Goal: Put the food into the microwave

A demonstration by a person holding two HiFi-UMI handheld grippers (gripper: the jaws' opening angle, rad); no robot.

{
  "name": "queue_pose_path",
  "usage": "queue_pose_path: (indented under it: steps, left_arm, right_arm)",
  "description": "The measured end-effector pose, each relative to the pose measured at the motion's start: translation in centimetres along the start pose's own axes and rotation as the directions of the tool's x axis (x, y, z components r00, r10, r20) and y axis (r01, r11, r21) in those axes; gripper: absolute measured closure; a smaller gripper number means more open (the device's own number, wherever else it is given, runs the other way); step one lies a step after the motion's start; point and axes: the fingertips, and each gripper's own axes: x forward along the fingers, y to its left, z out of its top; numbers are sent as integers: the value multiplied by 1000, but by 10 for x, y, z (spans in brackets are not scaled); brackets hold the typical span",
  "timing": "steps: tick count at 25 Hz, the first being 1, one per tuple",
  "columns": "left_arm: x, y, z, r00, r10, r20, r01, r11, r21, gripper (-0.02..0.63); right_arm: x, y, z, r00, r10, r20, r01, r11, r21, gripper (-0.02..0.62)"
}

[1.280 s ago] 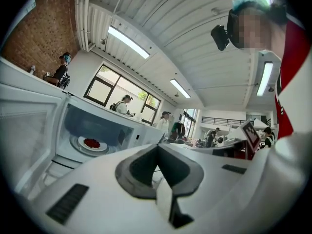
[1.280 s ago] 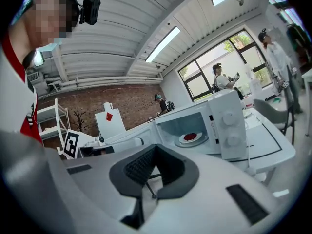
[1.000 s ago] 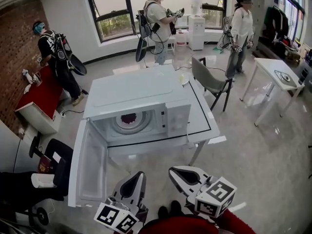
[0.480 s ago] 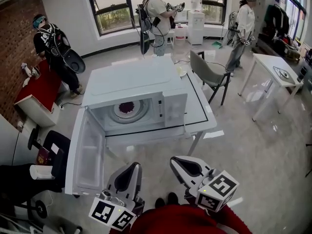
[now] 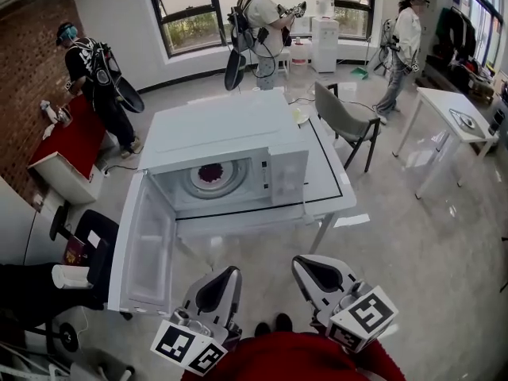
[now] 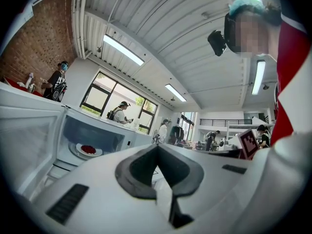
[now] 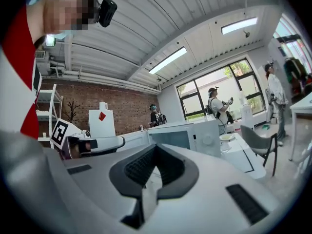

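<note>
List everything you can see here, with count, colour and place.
microwave: one, white, on the table, door open
plate: one, white, inside the microwave
food: one heap, dark red, on the plate
table: one, white, centre
chair: one, grey, right of the table
counter: one, red top, far left
people: three, white or black tops, at the back
left claw: one, white, shut, empty, bottom
right claw: one, white, shut, empty, bottom

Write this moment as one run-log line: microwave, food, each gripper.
microwave: door open | red food: on plate inside microwave | left gripper: shut, empty | right gripper: shut, empty
</note>
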Motion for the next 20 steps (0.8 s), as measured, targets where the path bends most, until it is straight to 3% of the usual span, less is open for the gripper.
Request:
queue_pose_path:
  steps: [5,9,20]
  left_arm:
    - [2,-1,-5,1000,4,-12,-4,1000,29,596]
    - [3,-5,-8,1000,7,-20,-7,1000,23,595]
    - [3,-1,-12,999,3,-34,-3,1000,-2,595]
  right_arm:
    - [-1,-4,-5,1000,0,-9,0,995,-98,583]
    - [1,0,-4,1000,-10,-26,8,999,-45,583]
    - [-2,-1,-2,999,-23,-26,21,999,-49,583]
